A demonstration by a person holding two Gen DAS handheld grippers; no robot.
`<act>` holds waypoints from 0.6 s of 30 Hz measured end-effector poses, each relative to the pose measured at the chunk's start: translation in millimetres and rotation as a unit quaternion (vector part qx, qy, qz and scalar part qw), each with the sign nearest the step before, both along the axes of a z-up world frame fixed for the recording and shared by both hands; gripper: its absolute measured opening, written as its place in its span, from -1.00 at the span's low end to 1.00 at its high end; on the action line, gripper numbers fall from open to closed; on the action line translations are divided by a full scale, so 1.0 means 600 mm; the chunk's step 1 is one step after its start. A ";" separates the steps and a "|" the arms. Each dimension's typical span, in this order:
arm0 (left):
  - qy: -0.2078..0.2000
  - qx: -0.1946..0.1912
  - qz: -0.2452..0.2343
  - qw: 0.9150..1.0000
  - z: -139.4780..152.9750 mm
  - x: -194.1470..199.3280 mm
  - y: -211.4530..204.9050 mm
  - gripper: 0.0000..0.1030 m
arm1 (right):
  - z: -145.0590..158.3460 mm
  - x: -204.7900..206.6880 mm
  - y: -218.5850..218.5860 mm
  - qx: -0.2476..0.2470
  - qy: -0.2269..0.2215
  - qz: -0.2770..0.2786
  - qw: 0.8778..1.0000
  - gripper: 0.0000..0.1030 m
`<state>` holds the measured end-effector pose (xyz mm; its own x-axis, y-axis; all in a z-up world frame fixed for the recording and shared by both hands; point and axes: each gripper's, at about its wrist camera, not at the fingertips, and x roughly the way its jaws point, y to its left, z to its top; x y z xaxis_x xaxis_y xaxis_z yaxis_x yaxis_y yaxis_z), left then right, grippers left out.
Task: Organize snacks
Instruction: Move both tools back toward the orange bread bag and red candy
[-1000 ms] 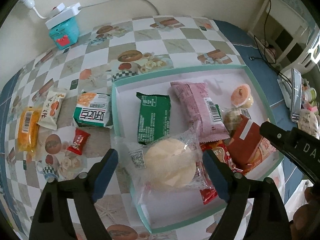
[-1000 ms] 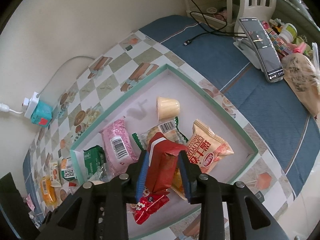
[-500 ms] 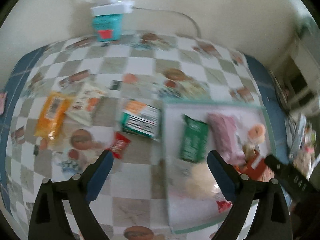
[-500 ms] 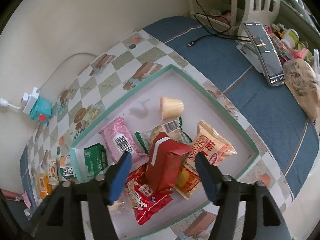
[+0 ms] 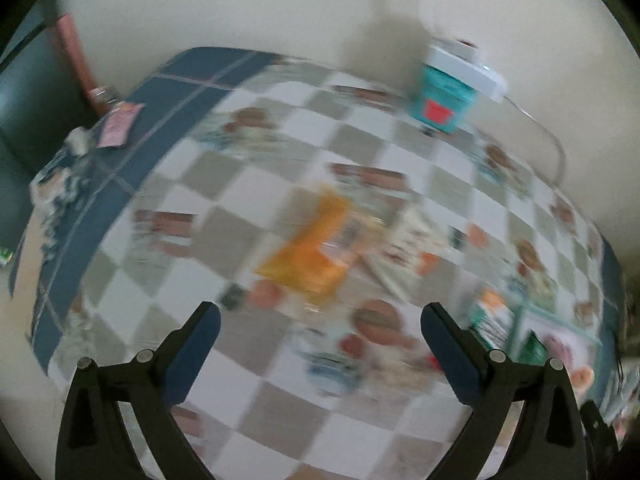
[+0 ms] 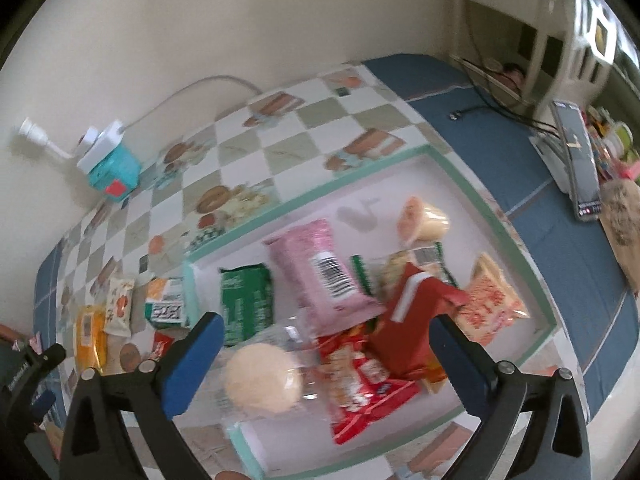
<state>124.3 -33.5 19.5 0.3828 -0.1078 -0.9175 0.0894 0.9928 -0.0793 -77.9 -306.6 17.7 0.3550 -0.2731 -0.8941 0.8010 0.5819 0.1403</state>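
Right gripper [image 6: 324, 354]: jaws just opened wide, empty, above the tray [image 6: 516, 240]; red packet [image 6: 412, 320] released. Left gripper [image 5: 320, 346]: jaws just widened, empty, over the tablecloth [image 5: 248, 184].

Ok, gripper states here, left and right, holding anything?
Left gripper: open, just been opening, holding nothing.
Right gripper: open, just been opening, nothing gripped; red pack lies free.

Soft, even daylight is seen in both views, with no harsh glare. The left wrist view is heavily smeared by motion blur; the checked tabletop [image 5: 280, 184] is streaked. The right wrist view is sharper, only mildly blurred. Straight lines are bowed by fisheye distortion, and dark vignetting is found at the corners.
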 end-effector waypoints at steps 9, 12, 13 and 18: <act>-0.001 0.028 0.080 0.996 -0.002 0.033 0.120 0.95 | -0.002 0.079 0.096 -0.006 -0.001 0.078 0.997 1.00; -0.002 0.030 0.093 0.995 -0.003 0.042 0.148 0.95 | -0.008 0.103 0.123 0.004 -0.004 0.096 0.995 1.00; -0.001 0.028 0.096 0.995 -0.003 0.044 0.155 0.95 | -0.010 0.111 0.132 0.006 -0.004 0.099 0.995 1.00; 0.002 0.014 0.113 0.993 -0.007 0.056 0.190 0.95 | -0.019 0.142 0.171 0.010 0.002 0.115 0.993 1.00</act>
